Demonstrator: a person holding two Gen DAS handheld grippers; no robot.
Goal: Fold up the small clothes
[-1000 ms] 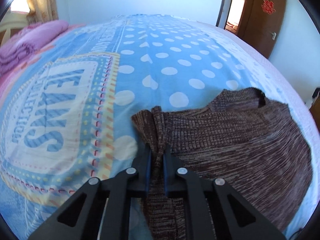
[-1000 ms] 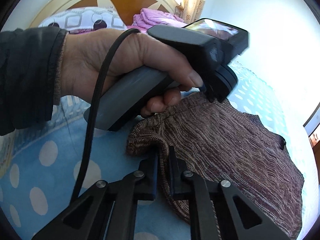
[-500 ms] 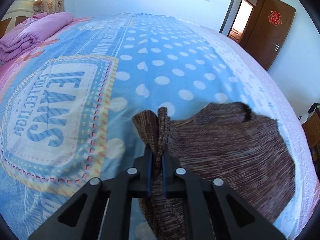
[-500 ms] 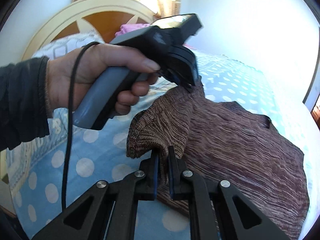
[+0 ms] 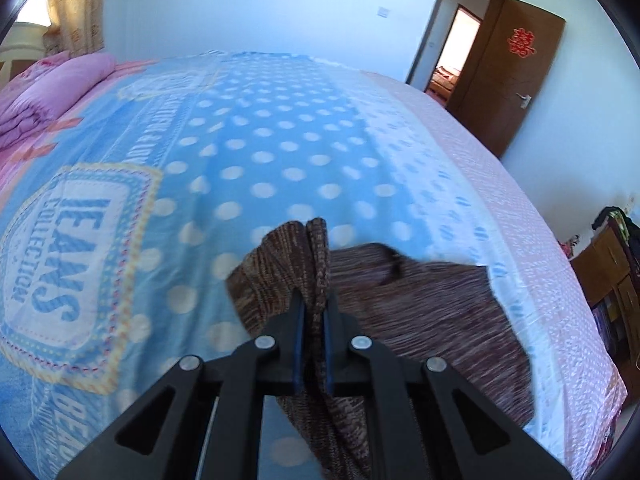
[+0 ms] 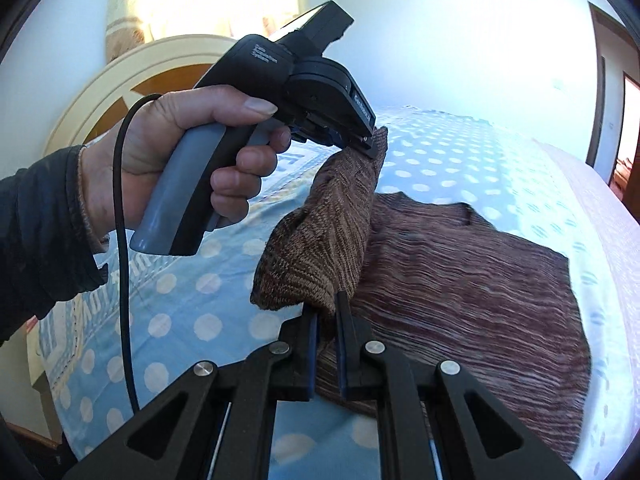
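Brown knit sweater (image 6: 460, 280) on bed (image 5: 280, 140), one edge raised. Left claw (image 5: 315, 304) pinches far corner, right claw (image 6: 327, 316) pinches near corner. Garment body lies right of both claws; likely fold carries edge that way.

Ahead of your left jaws and off to their left, the bedspread (image 5: 260, 128) carries a framed badge (image 5: 68, 268) that reads "JEANS COLLECTION" in blue capitals. More blue lettering runs along the stripe beyond the badge and by the near edge below it, too blurred for you to read. Far off to the right of those jaws, the brown door (image 5: 516, 76) bears a red paper sign (image 5: 521, 42). Beyond your right jaws, the small print on the other gripper's body (image 6: 280, 64) is illegible.
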